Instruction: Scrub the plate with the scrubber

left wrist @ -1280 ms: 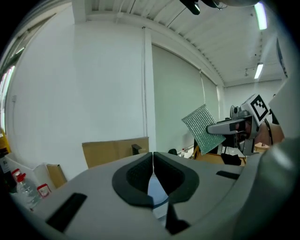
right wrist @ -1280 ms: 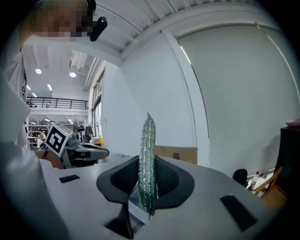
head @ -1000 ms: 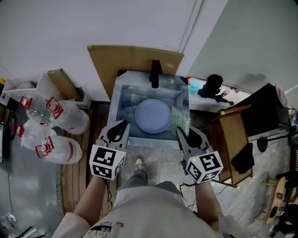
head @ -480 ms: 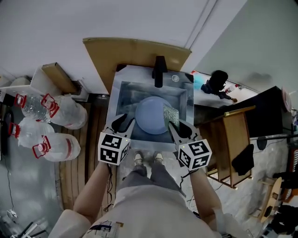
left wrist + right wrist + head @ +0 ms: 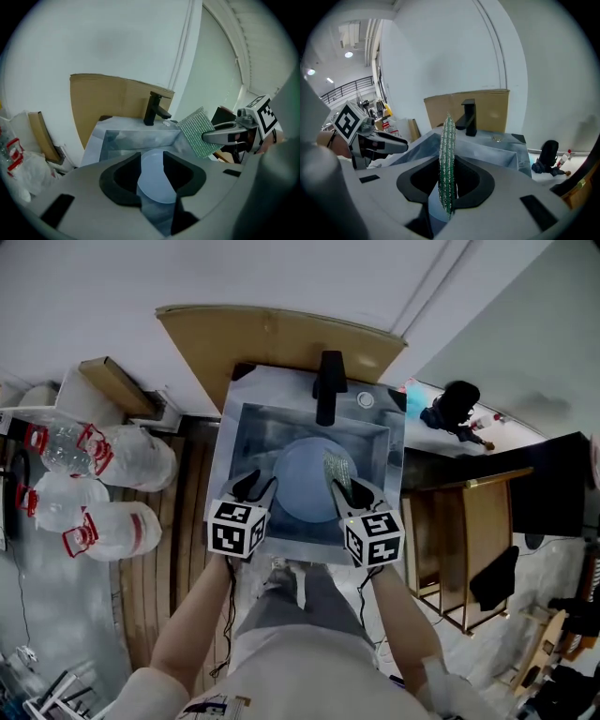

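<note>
A pale blue plate (image 5: 307, 476) lies flat in the bottom of a grey sink (image 5: 246, 432). In the left gripper view the plate (image 5: 154, 180) shows through the gap between my jaws. My left gripper (image 5: 254, 485) hovers over the plate's left edge; its jaws are opening with nothing between them. The right gripper (image 5: 343, 486) is shut on a green mesh scrubber (image 5: 337, 467), held upright over the plate's right side. That scrubber (image 5: 447, 166) stands edge-on between the right jaws and shows as a flat square (image 5: 198, 131) in the left gripper view.
A black faucet (image 5: 329, 387) stands at the sink's back rim, with cardboard (image 5: 244, 340) leaning on the wall behind. Big water bottles (image 5: 103, 487) lie on the floor at left. A wooden stand (image 5: 467, 540) is at right.
Both grippers have moved forward from the sink's front edge to over the plate. The left jaws have spread apart. The scrubber came along in the right gripper.
</note>
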Action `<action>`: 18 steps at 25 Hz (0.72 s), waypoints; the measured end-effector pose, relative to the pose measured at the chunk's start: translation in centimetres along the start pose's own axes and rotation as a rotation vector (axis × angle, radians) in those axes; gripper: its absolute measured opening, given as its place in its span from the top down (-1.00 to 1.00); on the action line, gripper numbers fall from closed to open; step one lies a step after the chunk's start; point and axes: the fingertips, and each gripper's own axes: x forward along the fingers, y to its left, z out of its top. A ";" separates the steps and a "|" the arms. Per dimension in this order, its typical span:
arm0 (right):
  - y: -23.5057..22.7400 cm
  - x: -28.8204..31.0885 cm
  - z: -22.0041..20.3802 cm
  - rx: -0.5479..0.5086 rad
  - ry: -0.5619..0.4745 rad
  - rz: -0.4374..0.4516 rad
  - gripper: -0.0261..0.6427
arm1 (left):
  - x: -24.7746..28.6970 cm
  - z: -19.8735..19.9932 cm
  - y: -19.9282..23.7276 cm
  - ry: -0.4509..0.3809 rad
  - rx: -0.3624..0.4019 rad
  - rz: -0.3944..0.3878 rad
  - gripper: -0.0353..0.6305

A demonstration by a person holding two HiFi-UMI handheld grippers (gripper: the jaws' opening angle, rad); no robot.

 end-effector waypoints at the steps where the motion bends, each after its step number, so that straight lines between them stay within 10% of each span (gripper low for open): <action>1: -0.4 0.9 -0.5 -0.005 0.021 -0.002 0.60 | 0.9 -0.5 0.3 0.017 -0.009 0.002 0.44; 18: -5.9 12.2 -9.1 -0.093 0.331 -0.124 0.61 | 12.2 -9.5 4.7 0.293 -0.236 0.011 0.39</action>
